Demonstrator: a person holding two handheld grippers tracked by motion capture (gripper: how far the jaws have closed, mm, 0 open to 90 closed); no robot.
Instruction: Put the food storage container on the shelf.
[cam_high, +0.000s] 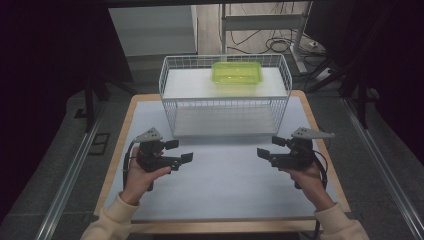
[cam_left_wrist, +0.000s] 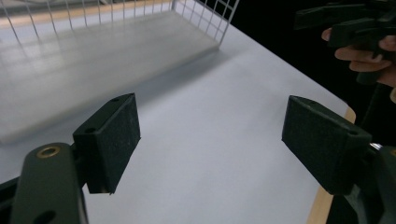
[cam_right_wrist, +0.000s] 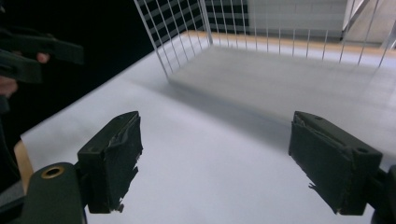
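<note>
I take the white wire basket (cam_high: 170, 107) as my landmark, since everything hangs on it: it stands at the far middle of the desk (cam_high: 225, 185), a two-level rack with a shelf on top and a lower floor open toward me. The green container (cam_high: 237, 73) sits on the upper shelf, toward the back and a little right of the basket's centre, well apart from both tools. My left hand-held gripper (cam_high: 182, 151) hovers in front of the basket's left corner, jaws spread wide with nothing between them, and my right hand-held gripper (cam_high: 268, 146) mirrors it in front of the right corner, spread just as wide and empty. The chief risk, as I judge it, is the basket's rim: the wire wall rises around the upper shelf, so a reach made too low would catch a jaw on the wires and shove or tip the whole light frame backward off the desk. Next, the container looks shallow and smooth-sided; a pinch on one edge only could let it tilt or slip out. Smallest worry: the pad (cam_right_wrist: 114, 161) on my right tool looks frayed in the right gripper view, which may weaken its grip on slick plastic.
</note>
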